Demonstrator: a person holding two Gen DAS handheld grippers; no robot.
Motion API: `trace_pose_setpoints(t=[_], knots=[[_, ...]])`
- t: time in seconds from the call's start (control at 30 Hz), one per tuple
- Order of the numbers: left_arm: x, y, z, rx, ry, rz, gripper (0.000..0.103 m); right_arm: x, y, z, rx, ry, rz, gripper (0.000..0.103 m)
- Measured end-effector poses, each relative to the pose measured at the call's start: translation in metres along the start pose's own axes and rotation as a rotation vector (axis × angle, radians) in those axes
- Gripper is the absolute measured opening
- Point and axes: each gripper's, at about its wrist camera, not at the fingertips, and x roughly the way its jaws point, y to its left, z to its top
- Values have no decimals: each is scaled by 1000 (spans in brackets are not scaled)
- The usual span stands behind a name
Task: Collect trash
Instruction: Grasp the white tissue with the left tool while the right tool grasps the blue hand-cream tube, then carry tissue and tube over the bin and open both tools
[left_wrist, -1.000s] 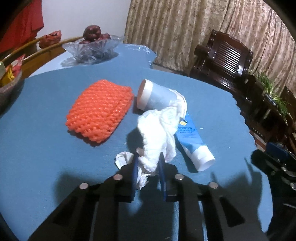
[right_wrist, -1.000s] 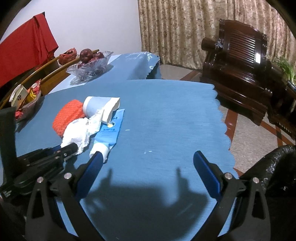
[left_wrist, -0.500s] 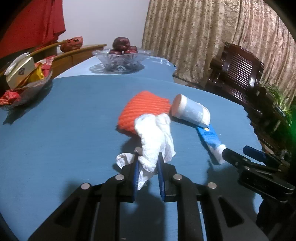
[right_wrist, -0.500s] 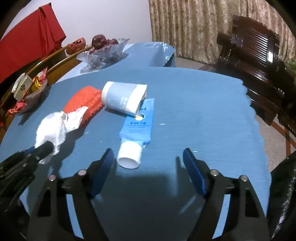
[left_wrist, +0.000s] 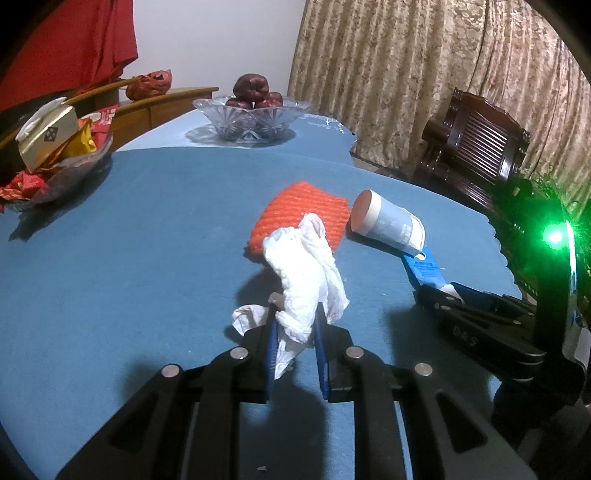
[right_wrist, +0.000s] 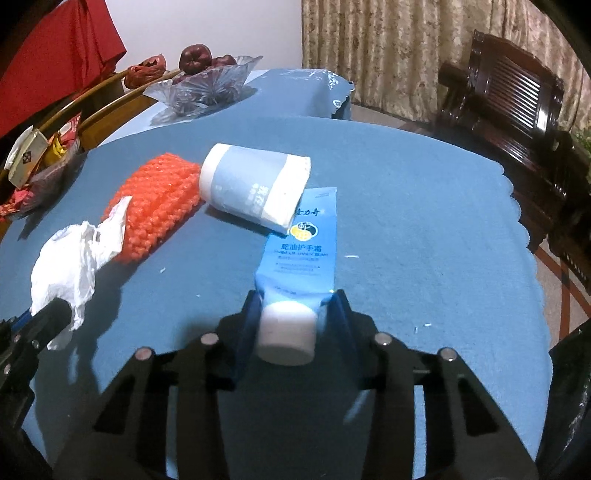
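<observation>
Right tongs (right_wrist: 291, 314) have just been closing around the tube (right_wrist: 299, 254) cap on the counter (right_wrist: 424, 206); contact's unclear. Cup (right_wrist: 255, 188) rests on the tube, so lifting could roll it. Left tongs (left_wrist: 295, 321) pinch the tissue (left_wrist: 303, 273), held above the counter.

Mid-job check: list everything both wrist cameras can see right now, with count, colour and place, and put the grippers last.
crumpled tissue: one, white, held above the table
hand cream tube: one, blue with white cap, lying on the table, far end under the cup
paper cup: one, pale blue and white, on its side
foam net: one, orange, left of the cup
tablecloth: one, blue
glass fruit bowl: one, clear, dark red fruit, far side
snack dish: one, far left
wooden chair: one, dark, right
left gripper: shut on tissue
right gripper: fingers just closing round the tube's cap end
</observation>
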Motion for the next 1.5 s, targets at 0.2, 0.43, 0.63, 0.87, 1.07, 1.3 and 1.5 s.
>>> trace_pose_setpoints(t=[0.2,0.43,0.63,0.87,1.07,1.3,1.5], knots=[[-3,-2,0,1,0,-5,18,-7,1,-4,-6,0,23,35],[-12,-11,-2,9,0,-18,18,-29,-11,-23,26,13,49,30],[-25,-24,-9,11,4,-36,18,-57,-23,-41,53,0,56,29],[-48,-50,-13,55,-19,-50,18,-99,-38,-49,63,-48,58,29],[-67,-72,-11,80,-41,-68,18,-134,-47,-50,72,-93,55,29],[-90,-98,-11,100,-62,-96,18,-176,-66,-56,78,-141,44,29],[-111,-131,-14,142,-82,-131,18,-207,-87,-69,99,-158,19,29]])
